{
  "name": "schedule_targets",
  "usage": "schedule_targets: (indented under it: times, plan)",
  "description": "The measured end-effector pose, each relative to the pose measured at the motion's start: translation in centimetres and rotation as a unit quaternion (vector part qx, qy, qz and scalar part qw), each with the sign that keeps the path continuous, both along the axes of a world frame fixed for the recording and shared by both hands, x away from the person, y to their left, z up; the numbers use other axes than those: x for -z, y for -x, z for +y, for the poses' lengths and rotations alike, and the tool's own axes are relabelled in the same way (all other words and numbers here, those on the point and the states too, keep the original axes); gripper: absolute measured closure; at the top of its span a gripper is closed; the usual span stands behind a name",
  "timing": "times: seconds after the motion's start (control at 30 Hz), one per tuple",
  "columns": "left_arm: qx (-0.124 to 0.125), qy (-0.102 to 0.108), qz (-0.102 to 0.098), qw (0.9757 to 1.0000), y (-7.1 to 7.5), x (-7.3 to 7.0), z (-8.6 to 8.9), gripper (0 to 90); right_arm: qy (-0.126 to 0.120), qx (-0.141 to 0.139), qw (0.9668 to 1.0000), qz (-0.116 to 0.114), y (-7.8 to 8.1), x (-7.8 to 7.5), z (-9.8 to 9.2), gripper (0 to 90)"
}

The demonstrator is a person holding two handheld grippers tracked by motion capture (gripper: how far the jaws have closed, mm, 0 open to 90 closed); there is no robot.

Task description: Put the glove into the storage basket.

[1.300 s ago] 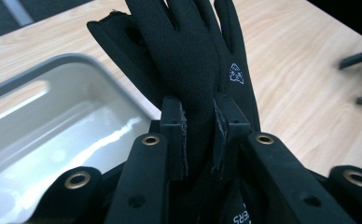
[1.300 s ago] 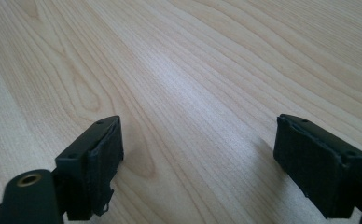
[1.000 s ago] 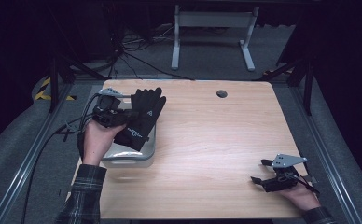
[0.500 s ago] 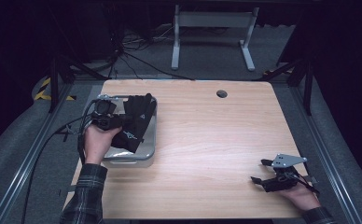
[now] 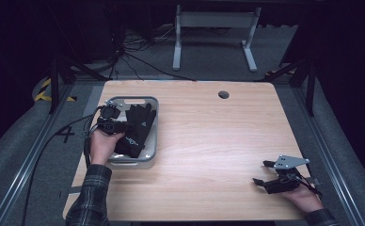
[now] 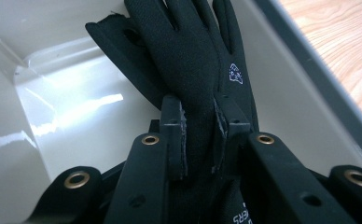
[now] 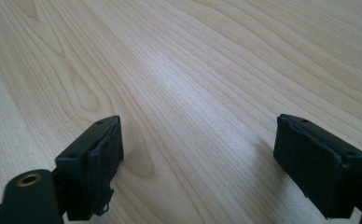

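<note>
A: What does the left gripper (image 6: 200, 135) have?

B: A black glove (image 6: 188, 60), pinched at the palm between its two pads. The jaws stand narrow, pressed on the fabric from both sides.

A: How does the glove look?

B: Matte, finely textured black cloth, fingers spread and pointing away from the gripper, with a small white logo on the back and white lettering near the cuff. A second black layer lies under it.

A: Where is it?

B: Inside the grey bin (image 5: 150, 141) at the left of the wooden table (image 5: 218, 141), lying on the bin's pale, glossy floor.

A: And the right gripper (image 5: 264, 174)?

B: Low over bare wood near the table's right front corner, jaws wide apart, nothing between them.
</note>
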State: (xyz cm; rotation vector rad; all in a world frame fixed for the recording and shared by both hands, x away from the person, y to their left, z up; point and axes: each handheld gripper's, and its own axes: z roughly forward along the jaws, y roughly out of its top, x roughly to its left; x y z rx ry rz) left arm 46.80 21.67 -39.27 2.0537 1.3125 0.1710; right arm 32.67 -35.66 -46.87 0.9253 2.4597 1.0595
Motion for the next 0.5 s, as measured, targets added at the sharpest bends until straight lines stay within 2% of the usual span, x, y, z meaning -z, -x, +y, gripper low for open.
schedule_targets:
  times: [0.3, 0.5]
  plan:
    - [-0.006, -0.008, 0.009, 0.9999, -0.2, 0.9, 0.1, 74.3, 0.000, 0.000, 1.0000, 0.000, 0.0, 0.0, 0.0, 16.5]
    - [-0.005, -0.035, 0.014, 0.9993, -0.3, 1.2, 0.1, 70.4, 0.000, 0.000, 1.0000, 0.000, 0.0, 0.0, 0.0, 16.5]
